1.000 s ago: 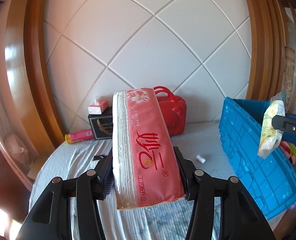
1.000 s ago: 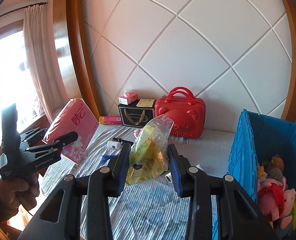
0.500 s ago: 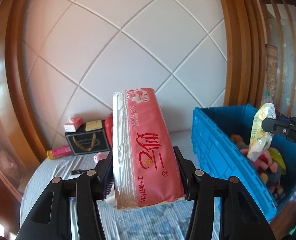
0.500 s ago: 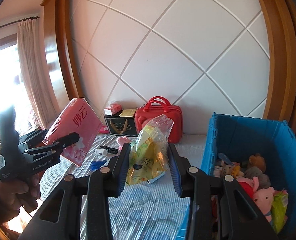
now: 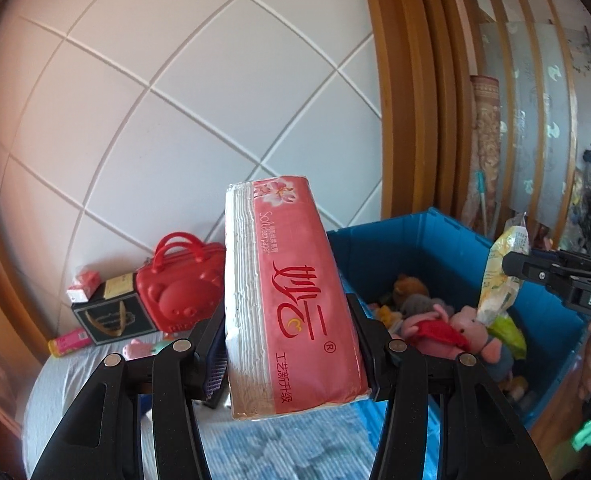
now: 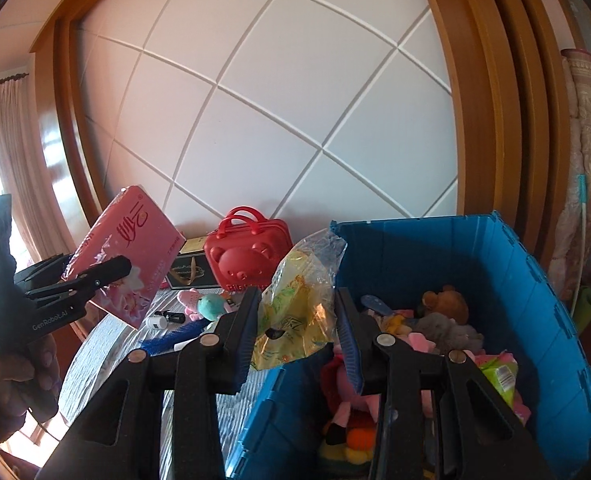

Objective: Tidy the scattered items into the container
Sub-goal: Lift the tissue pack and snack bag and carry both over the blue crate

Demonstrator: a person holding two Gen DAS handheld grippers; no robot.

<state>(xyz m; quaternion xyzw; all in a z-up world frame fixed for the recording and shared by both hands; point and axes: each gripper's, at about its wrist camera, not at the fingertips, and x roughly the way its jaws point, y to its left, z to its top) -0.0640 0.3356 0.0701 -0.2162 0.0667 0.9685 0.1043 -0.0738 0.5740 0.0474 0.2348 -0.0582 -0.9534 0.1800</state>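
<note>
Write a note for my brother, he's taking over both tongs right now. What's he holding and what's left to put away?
Left tongs: shut on the pink tissue pack, carried in the air beside the blue crate.
Right tongs: shut on the yellow snack bag, at the crate's near wall.
Done: plush toys lie in the crate.
Left: drop both items in, then fetch the small things on the bed. The red case and black box stand by the wall.

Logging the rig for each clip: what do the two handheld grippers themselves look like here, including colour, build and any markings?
Both are matte black plastic. The left gripper and right gripper each have two angular fingers with round silver pivot screws and ribbed dark-blue pads. Seen from the side, the left one reads "GenRobot.AI" in white and the right one shows white letters "DAS". No cables or sleeves are visible.
</note>
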